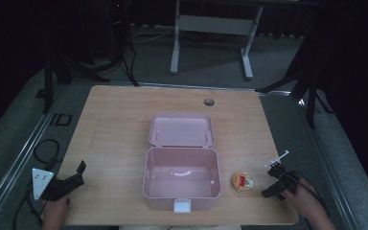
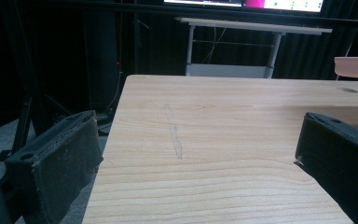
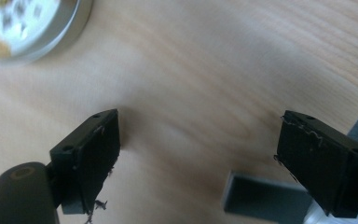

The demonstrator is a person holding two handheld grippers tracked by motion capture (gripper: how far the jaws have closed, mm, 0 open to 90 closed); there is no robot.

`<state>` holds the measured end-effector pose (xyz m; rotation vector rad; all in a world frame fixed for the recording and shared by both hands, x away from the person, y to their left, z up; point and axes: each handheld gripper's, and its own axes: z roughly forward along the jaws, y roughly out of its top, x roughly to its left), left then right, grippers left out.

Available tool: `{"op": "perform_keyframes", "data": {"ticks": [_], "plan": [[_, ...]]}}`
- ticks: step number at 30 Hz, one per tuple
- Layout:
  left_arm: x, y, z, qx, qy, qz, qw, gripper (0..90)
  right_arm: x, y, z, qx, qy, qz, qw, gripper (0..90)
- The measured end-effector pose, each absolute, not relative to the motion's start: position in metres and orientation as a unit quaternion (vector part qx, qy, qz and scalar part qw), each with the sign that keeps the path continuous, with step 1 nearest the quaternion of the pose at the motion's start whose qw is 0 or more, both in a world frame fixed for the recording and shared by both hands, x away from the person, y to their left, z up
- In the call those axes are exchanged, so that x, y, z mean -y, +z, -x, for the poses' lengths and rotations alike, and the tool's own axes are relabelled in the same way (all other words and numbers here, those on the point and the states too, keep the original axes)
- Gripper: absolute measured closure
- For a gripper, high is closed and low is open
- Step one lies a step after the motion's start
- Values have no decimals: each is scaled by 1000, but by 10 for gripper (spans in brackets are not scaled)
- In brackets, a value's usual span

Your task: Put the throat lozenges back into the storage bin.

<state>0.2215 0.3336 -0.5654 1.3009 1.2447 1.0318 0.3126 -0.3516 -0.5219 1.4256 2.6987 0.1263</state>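
A pink box [image 1: 182,178] stands open at the near edge of the wooden table [image 1: 115,120], nothing inside it, its lid [image 1: 181,130] lying flat behind. Just right of it sits a small round tin [image 1: 242,182], near the right gripper [image 1: 274,179], jaws spread wide. The left gripper [image 1: 72,179], spread too, rests well apart at the left edge
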Motion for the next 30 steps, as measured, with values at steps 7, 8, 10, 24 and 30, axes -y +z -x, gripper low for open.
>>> {"op": "perform_keyframes", "data": {"ticks": [7, 8, 10, 24, 30], "plan": [[-334, -565, -221, -516, 428, -540, 510, 5, 344, -517, -309, -927, -7, -376, 5, 133], [-334, -565, -221, -516, 428, -540, 510, 5, 342, -517, -308, -933, -12, -358, -3, 133], [-334, -565, -221, -516, 427, -540, 510, 5, 338, -517, -305, -943, -18, -333, -7, 135], [-334, -565, -221, -515, 426, -540, 512, 5, 313, -517, -303, -986, -33, -165, -19, 138], [-334, -565, -221, -514, 425, -541, 512, 5, 302, -511, -315, -988, -36, -151, -17, 138]]}}
